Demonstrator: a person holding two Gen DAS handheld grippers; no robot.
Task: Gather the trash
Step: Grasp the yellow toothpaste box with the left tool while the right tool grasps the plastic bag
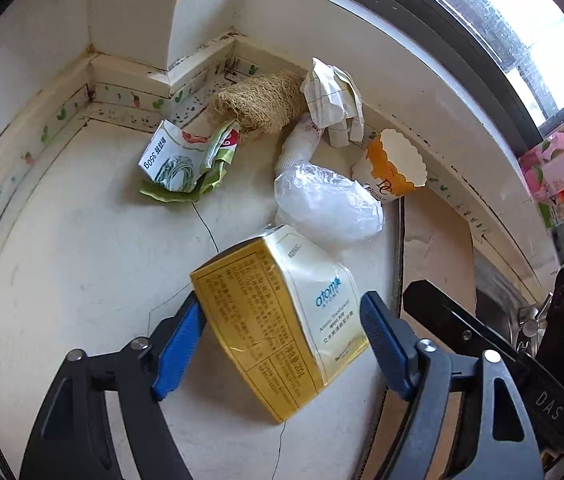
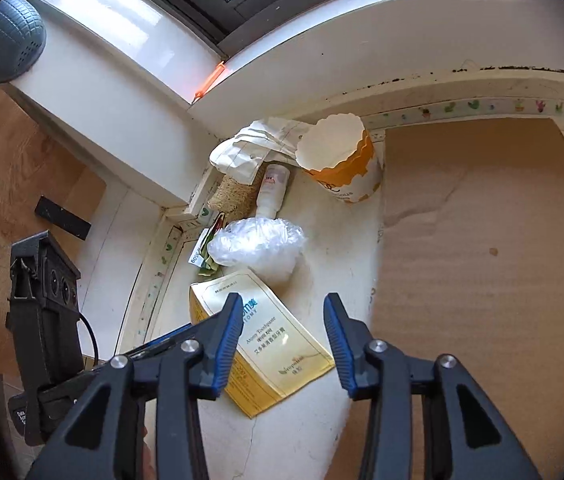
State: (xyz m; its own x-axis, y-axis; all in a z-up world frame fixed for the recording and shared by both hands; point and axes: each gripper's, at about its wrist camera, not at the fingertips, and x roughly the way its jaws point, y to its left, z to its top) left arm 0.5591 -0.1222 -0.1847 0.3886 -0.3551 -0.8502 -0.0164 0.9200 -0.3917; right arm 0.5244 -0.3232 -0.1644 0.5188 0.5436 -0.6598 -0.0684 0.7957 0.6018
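From the left wrist view, the left tool (image 1: 282,330) is seen spread wide around the yellow toothpaste box (image 1: 278,320), its blue fingers (image 1: 180,344) set on either side; the left pad appears to touch the box edge, the right pad looks just apart, though contact cannot be told for sure through the fisheye. The box lies tilted on the white table (image 1: 82,280). Beyond it, a crumpled clear plastic bag (image 1: 327,204) is found just behind the box, a small white bottle (image 1: 301,142) past that, and a paper cup (image 1: 395,168) with an orange scalloped band tipped on its side against the wall ledge. A green food wrapper (image 1: 188,162) is spotted to the left, a loofah-like fibre bundle (image 1: 260,104) in the corner, and crumpled paper (image 1: 333,98) beside it. A sheet of cardboard (image 1: 437,240) is laid on the right. Over to the right wrist view: the right tool (image 2: 283,338) is held released above the table, nothing gripped, with the toothpaste box (image 2: 270,356) lying between and beneath its fingers. The plastic bag (image 2: 260,246), bottle (image 2: 272,192), paper cup (image 2: 339,160) and crumpled paper (image 2: 254,148) are lined up beyond, close together near the wall, and the cardboard (image 2: 481,260) is spread wide on the right.
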